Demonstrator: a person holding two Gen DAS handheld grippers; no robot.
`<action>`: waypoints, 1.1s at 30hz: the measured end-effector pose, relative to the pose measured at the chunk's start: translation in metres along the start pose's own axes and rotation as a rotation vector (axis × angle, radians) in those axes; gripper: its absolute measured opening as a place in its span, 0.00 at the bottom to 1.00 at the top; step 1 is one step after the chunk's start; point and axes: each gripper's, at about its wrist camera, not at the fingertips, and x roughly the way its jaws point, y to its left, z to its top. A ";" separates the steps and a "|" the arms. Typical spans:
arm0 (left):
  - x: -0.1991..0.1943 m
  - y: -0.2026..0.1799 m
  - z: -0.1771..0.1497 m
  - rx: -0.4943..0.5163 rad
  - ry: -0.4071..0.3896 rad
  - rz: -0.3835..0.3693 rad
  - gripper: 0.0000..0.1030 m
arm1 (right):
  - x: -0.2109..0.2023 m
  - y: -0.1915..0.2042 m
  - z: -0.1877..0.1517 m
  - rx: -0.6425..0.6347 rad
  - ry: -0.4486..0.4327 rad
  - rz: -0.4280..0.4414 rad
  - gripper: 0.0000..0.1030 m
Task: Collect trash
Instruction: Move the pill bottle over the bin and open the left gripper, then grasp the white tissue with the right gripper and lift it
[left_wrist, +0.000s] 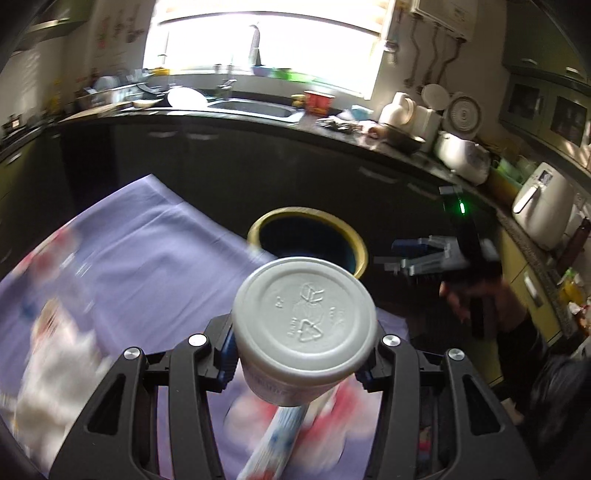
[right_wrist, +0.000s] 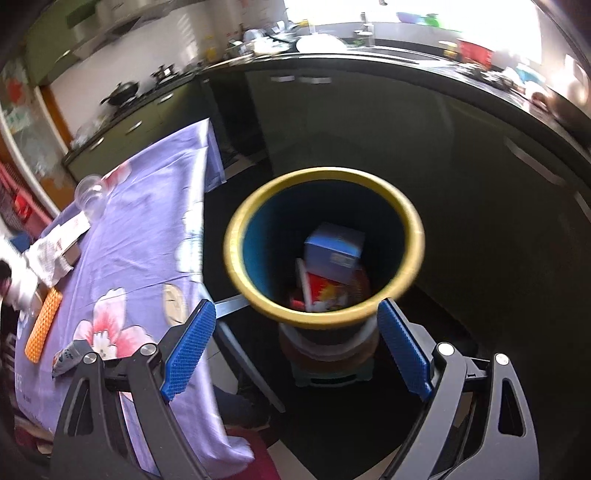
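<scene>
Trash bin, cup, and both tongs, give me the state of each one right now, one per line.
Trash bin: upright, open at the top, partly filled.
Blue box: inside the bin, on top of the other trash.
White cup: clamped in the left tongs, bottom facing the camera, not yet over the bin.
Left tongs: shut on the cup.
Right tongs: open, holding nothing, near the bin.

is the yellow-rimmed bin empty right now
No, the right wrist view looks straight into the yellow-rimmed blue bin, where a blue cardboard box lies on top of a red and white printed packet.
</scene>
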 end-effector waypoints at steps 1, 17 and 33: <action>0.014 -0.004 0.014 0.001 0.006 -0.021 0.46 | -0.003 -0.008 -0.002 0.017 -0.004 -0.006 0.85; 0.198 -0.027 0.103 0.039 0.107 0.040 0.60 | -0.018 -0.091 -0.046 0.221 0.010 -0.050 0.85; -0.001 0.006 0.043 -0.067 -0.113 0.118 0.67 | -0.008 -0.021 -0.034 0.051 0.023 0.044 0.85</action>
